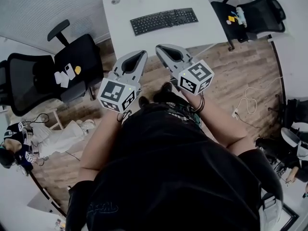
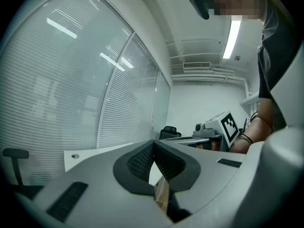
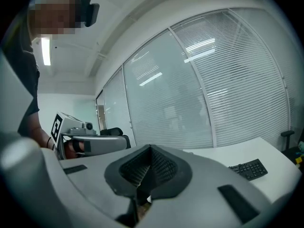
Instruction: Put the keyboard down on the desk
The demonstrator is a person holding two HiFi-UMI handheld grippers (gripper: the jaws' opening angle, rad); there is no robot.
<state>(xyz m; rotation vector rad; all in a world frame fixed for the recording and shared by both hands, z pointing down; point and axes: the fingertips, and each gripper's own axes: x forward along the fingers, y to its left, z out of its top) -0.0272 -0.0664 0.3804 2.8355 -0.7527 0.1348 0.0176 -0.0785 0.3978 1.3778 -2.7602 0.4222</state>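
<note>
While keyboard (image 1: 164,21) rests on desk (image 1: 126,40), left gripper (image 1: 141,56), right gripper (image 1: 161,49) jaws together.

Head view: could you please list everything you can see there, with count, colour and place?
Rectangular white desk: one, white, top centre.
Black computer keyboard: one, black, lying flat on the desk, held by neither gripper.
Black office chairs: two, black, left and right of the desk, small white and yellow items on each seat.
Wood-plank floor: one, brown, around the desk.
White cable: one, white, on the floor at right.
Left gripper: one, grey, shut, empty, pointing toward the desk.
Right gripper: one, grey, shut, empty, beside the left gripper.
</note>
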